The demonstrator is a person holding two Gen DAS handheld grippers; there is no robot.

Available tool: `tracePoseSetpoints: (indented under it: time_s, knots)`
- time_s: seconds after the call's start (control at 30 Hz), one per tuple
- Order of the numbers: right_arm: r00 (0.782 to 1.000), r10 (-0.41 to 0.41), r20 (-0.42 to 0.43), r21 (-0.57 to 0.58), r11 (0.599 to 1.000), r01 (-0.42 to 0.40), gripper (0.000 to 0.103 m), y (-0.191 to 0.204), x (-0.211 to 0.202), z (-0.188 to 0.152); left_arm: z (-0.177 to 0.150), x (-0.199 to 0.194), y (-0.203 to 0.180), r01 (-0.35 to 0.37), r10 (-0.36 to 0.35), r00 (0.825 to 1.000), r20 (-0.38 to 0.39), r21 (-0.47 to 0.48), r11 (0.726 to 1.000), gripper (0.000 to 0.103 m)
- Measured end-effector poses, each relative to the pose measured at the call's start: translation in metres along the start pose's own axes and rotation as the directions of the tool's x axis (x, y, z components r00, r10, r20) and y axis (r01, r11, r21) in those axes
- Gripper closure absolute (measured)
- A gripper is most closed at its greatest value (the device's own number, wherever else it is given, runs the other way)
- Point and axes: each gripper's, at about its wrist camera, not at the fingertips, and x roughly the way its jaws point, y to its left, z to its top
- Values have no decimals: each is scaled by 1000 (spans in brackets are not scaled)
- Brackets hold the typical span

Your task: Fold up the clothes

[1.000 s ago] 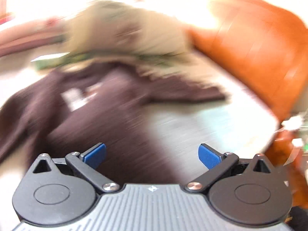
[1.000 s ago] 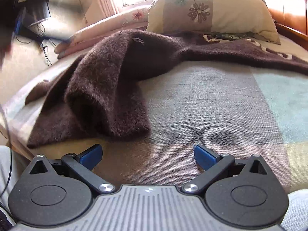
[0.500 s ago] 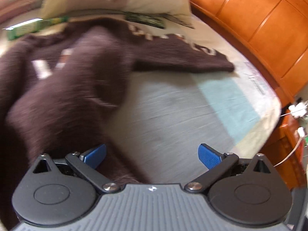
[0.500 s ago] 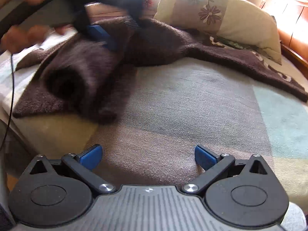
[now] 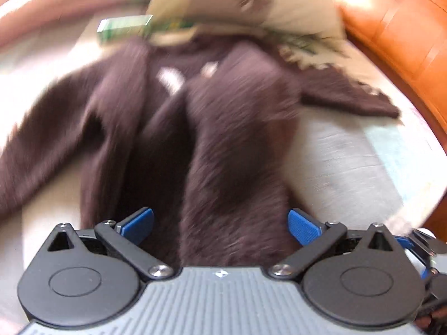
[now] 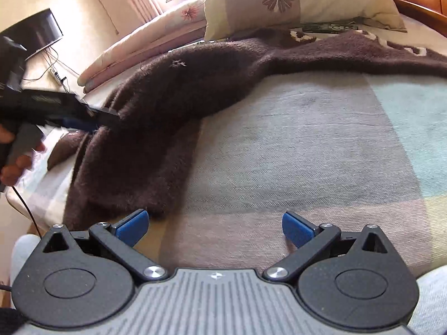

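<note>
A dark brown fuzzy sweater (image 5: 237, 139) lies crumpled on the bed, with white pattern near its collar and one sleeve stretched to the right. My left gripper (image 5: 220, 224) is open, and a raised fold of the sweater runs between its blue pads without being clamped. In the right wrist view the left gripper (image 6: 95, 118) touches the sweater (image 6: 173, 89) from the left, held by a person's hand (image 6: 16, 164). My right gripper (image 6: 213, 223) is open above the bedspread, its left pad close to the sweater's hem, nothing between its fingers.
The striped grey and pale green bedspread (image 6: 307, 139) stretches to the right of the sweater. A flowered pillow (image 6: 293, 0) and a rolled pink quilt (image 6: 134, 47) lie at the head. An orange wooden bedframe (image 5: 405, 33) runs along the right. A green box (image 5: 123, 28) lies beside the pillow.
My left gripper has swung back over the sweater and come low, so a raised fold now sits between its open fingers. The right gripper has barely shifted.
</note>
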Motion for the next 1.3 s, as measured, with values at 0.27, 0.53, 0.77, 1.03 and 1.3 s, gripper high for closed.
tracePoseSetpoints:
  time_s: [0.27,0.53,0.77,1.03,1.3]
  knots:
    - [1000,-3,23,-48,999,4,0,14,-10,9,41,30,-60,298,-296,955,-34,71,952,1]
    - [999,3,38,-35,999,-2,0,8,-21,10,34,82,-36,189,-189,977,-100,-6,982,4]
    - [995,99,24,-5,995,-99,0,3,-8,16,43,78,35,119,-123,992,-27,-103,987,4]
    - [924,380,-29,144,917,-373,0,-7,42,38,40,81,52,179,-181,983,-8,-126,976,4]
    - [816,577,-23,282,787,-549,0,-2,91,56,14,40,39,145,-144,988,46,-12,989,3]
